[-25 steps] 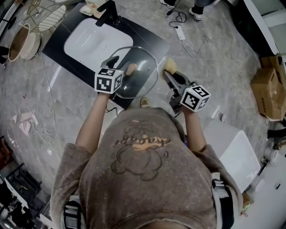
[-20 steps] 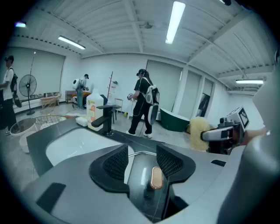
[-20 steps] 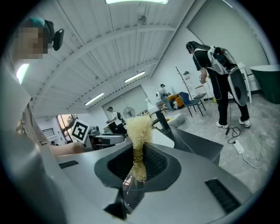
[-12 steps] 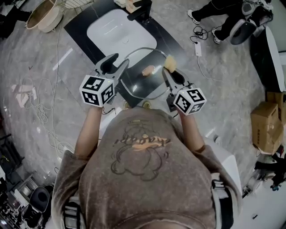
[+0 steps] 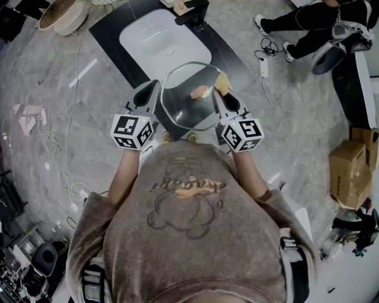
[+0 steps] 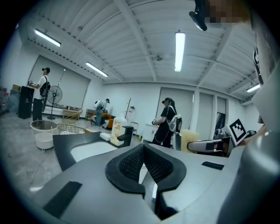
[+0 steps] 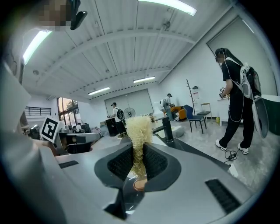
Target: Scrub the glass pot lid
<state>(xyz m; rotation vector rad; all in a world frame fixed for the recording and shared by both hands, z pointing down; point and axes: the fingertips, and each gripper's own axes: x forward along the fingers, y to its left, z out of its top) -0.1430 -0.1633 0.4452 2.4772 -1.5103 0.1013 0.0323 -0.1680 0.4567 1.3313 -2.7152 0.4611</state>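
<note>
The lid [image 5: 186,112] sits over the bench [image 5: 228,56] between both grippers. The left gripper's [image 5: 152,87] fingers have just closed together at its rim, nothing seen between them. The right gripper's [image 5: 220,96] fingers pinch a scrubber [image 5: 223,83].

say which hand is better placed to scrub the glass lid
Right. The right hand-held gripper is clamped on the scrubber at the right rim of the glass lid. On the left hand-held gripper the jaws have just closed with nothing visible between them.

A black counter [image 5: 106,34] holds a white basin [image 5: 160,38] and faucet [image 5: 192,15]; cables [image 5: 53,154] lie on the marble floor [image 5: 71,112].
</note>
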